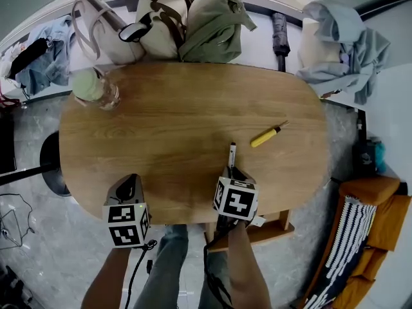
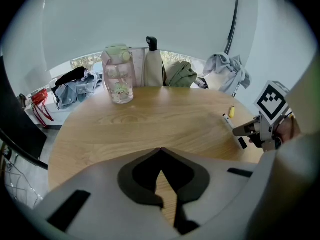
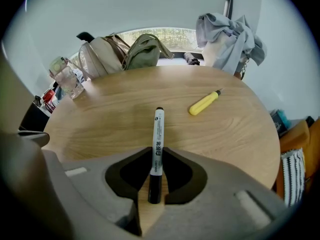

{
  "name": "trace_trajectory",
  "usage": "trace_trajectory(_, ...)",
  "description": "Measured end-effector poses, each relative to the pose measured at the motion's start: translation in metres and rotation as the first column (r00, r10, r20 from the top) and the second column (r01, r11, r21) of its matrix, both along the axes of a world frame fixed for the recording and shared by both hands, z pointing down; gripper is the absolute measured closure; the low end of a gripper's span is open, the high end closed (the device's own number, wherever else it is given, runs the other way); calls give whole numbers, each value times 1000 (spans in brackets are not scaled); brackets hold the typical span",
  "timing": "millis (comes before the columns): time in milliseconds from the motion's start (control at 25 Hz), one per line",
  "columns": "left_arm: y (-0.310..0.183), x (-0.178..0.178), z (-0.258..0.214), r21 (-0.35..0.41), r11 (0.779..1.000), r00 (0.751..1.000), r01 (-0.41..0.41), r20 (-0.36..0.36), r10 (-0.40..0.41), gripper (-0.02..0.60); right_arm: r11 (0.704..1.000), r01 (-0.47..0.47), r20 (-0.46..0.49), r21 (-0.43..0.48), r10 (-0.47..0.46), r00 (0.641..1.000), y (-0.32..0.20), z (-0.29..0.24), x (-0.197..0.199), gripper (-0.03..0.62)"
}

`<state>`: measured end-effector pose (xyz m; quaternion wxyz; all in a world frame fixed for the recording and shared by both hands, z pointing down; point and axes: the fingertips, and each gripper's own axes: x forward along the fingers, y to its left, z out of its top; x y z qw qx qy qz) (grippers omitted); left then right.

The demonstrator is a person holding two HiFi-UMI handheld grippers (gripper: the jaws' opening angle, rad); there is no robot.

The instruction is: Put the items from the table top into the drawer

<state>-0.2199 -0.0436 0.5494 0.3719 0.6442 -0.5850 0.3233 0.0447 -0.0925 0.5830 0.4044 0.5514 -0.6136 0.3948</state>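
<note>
The right claw (image 3: 156, 149) is clamped on the white whiteboard marker with black ends (image 3: 158, 134), which lies flat on the oval light-wood table (image 1: 180, 121) near its front edge. The marker's long axis runs straight away from the person, its longer black end back between the jaws and its short black tip pointing at the far edge. The left claw (image 2: 160, 150) hovers with its jaws together and empty, and a yellow pen-like tool (image 1: 266, 136) lies apart to the marker's right.

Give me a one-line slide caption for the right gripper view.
Right claw gripping a white marker on the wooden table, a yellow tool lying beyond.
</note>
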Motion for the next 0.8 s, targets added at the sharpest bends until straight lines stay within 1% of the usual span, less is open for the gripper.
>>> trace_trajectory(160, 2, 14, -2, 5, 1000, 1000, -14, -7, 14, 586, 1000, -10, 3, 16, 10, 1000, 5, -6, 12, 523)
trace_trajectory(440, 8, 40, -6, 13, 998, 998, -60, -8, 60, 586, 998, -48, 17, 40, 47, 999, 21, -20, 34, 523)
trace_trajectory(640, 17, 69, -9, 15, 995, 995, -102, -10, 103, 586, 995, -86, 0, 52, 86, 996, 42, -30, 69, 523)
trace_trajectory(800, 25, 99, -16, 17, 989, 989, -146, -13, 146, 586, 988, -144, -4, 49, 144, 990, 62, -37, 104, 523)
